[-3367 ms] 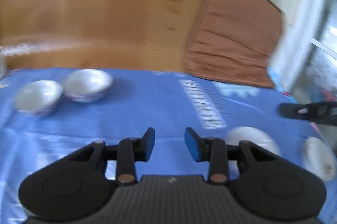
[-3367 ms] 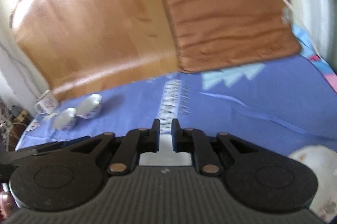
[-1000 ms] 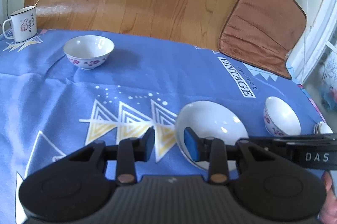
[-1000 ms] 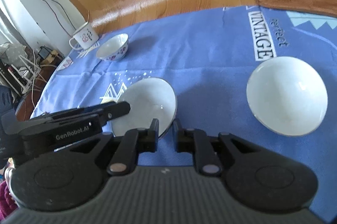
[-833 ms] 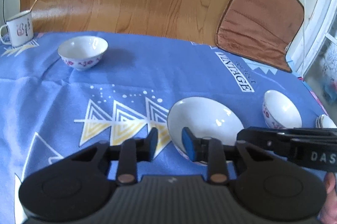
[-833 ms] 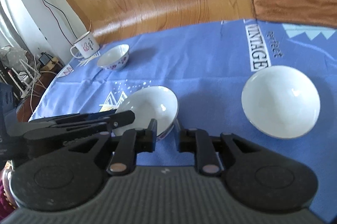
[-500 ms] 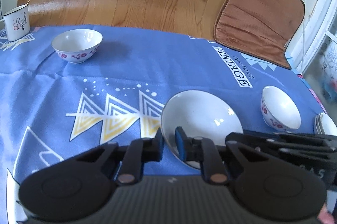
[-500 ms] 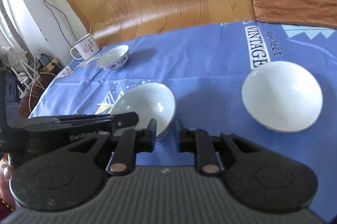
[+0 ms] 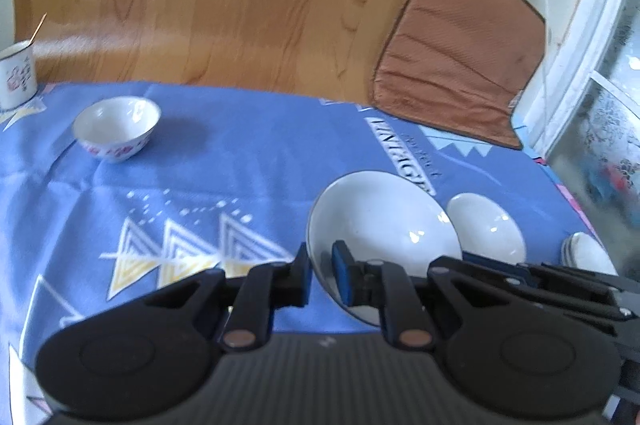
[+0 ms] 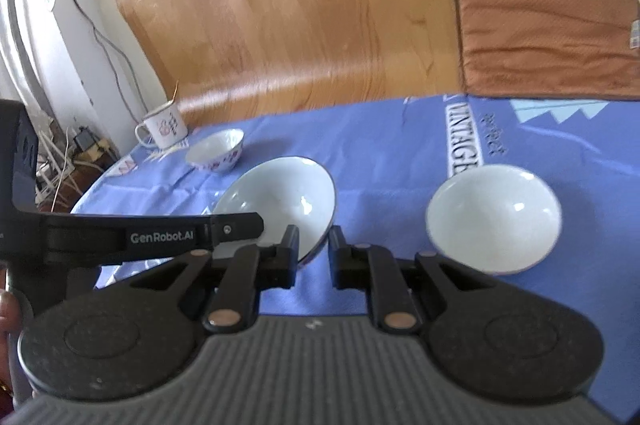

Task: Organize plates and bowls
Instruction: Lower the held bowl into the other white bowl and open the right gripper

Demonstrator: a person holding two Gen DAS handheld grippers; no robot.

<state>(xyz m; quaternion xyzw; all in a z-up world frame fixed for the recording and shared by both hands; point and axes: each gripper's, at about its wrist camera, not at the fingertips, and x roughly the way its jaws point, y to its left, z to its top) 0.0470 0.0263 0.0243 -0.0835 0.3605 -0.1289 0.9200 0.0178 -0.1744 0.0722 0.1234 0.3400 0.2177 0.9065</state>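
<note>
Both hand-held grippers meet at one white plate (image 9: 384,225) above a blue tablecloth (image 9: 224,165). The left gripper (image 9: 322,275) is clamped on the plate's near rim, its blue pads (image 9: 340,275) pressing the edge from either side, so the plate tilts up just ahead of the fingers. The right gripper (image 10: 314,251) has its jaws nearly closed at the same plate's lower right edge; whether they actually pinch the rim cannot be told.

Just right of the held plate, a second white plate (image 10: 494,219) lies flat on the cloth. Far ahead and left of the left gripper stands a small flowered bowl (image 9: 117,128), and beyond it, at the cloth's left edge, an enamel mug (image 9: 16,75). A stack of more plates (image 9: 586,253) shows at the far right. A brown cushion (image 9: 456,57) leans behind the table.
</note>
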